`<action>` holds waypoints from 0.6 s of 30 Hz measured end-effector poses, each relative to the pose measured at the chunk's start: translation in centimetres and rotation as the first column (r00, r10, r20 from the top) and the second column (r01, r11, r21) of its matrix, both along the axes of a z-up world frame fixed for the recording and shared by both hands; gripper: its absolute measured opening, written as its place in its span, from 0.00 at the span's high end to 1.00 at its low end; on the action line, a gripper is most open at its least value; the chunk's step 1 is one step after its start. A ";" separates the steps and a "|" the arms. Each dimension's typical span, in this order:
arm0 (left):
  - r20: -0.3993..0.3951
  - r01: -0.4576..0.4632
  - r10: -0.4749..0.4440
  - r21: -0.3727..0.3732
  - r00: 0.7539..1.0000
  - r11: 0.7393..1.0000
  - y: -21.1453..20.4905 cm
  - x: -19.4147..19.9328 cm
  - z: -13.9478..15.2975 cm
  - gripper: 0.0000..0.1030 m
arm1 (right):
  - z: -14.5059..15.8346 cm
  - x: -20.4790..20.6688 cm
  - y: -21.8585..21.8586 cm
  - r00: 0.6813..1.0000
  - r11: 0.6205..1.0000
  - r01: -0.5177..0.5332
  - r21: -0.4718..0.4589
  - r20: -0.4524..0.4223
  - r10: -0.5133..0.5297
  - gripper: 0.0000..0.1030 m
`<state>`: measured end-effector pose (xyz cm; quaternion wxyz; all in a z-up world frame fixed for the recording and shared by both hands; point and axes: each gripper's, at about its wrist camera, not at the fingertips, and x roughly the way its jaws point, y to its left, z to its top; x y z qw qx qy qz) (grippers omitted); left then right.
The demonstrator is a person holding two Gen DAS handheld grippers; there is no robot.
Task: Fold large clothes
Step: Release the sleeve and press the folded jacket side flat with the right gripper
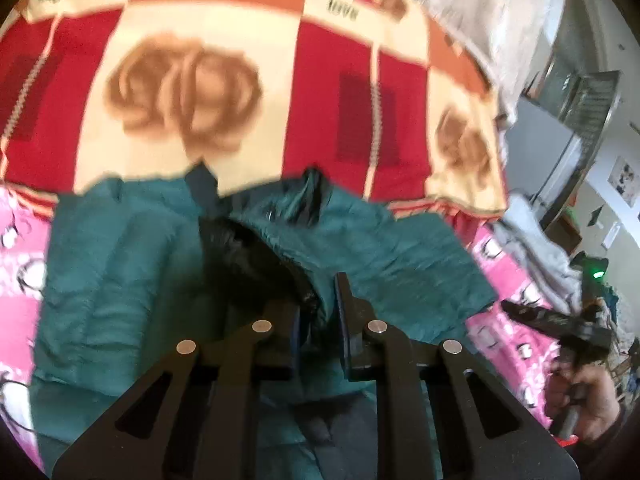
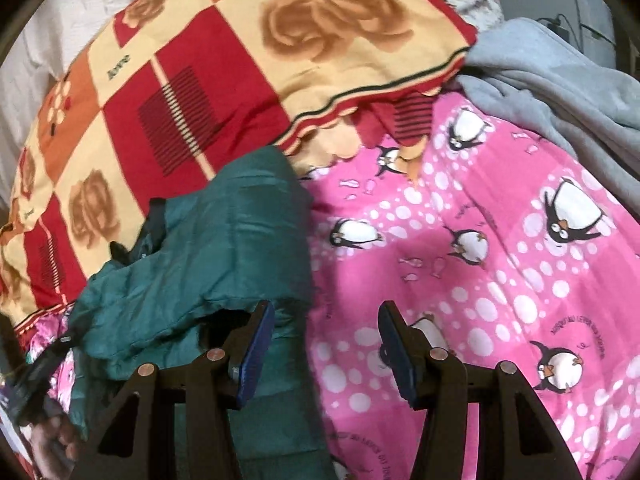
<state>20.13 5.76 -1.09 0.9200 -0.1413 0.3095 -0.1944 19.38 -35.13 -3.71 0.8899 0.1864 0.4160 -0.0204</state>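
A teal quilted jacket [image 1: 120, 272] with black lining [image 1: 244, 256] lies spread on a bed. My left gripper [image 1: 318, 300] is shut on a fold of the jacket near its black-lined edge. In the right wrist view the jacket [image 2: 224, 248] lies bunched at the left. My right gripper [image 2: 326, 320] is open and empty, its left finger against the jacket's right edge, its right finger over the pink sheet. The right gripper also shows in the left wrist view [image 1: 568, 328], held by a hand.
The bed carries a pink penguin sheet [image 2: 480, 260] and a red, cream and orange rose-patterned blanket [image 1: 240, 80] beyond the jacket. A grey blanket [image 2: 560, 80] is heaped at the far right. Furniture and a wall [image 1: 580, 120] stand past the bed's right side.
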 end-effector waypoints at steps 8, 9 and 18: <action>0.065 -0.196 0.199 -0.042 0.978 0.980 7.9 -2.1 2.6 0.87 | -0.3 0.3 0.5 1.000 1.000 -0.005 -0.002 -0.004 0.005 0.50; 0.044 -0.215 0.217 -0.045 0.975 0.976 8.8 -2.1 2.2 0.87 | -0.2 0.3 0.7 1.000 1.000 -0.011 -0.009 -0.002 0.011 0.50; -0.124 -0.323 0.322 0.009 0.939 0.946 11.6 -1.8 -0.8 0.86 | 1.0 0.5 2.3 0.995 0.996 -0.048 -0.077 0.083 0.054 0.50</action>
